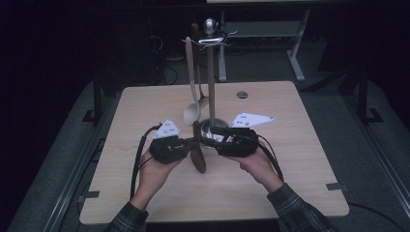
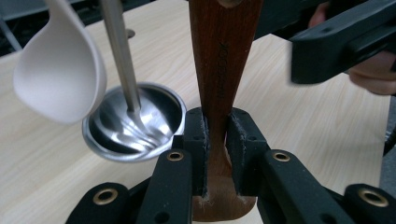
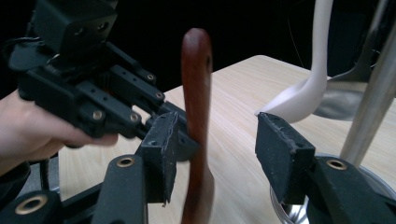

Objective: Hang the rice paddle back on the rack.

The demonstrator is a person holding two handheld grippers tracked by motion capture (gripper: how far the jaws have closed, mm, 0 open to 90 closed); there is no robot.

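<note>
Dark reddish-brown wooden spatula [image 2: 219, 70]: smooth, faintly satin. Pale cream plastic ladle [image 2: 58, 70]: matt, smooth. Polished steel stand with round base [image 2: 133, 123]: mirror-glossy. Light wood-grain tabletop [image 1: 300, 159]: matt. Black gripper pads [image 3: 285, 156]: rough, rubbery, dull.

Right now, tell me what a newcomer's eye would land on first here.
The dark wooden utensil standing upright at the table's middle, clamped by the left gripper. The right gripper straddles its handle, pads apart. Just behind, a white ladle hangs from the metal rack.
</note>
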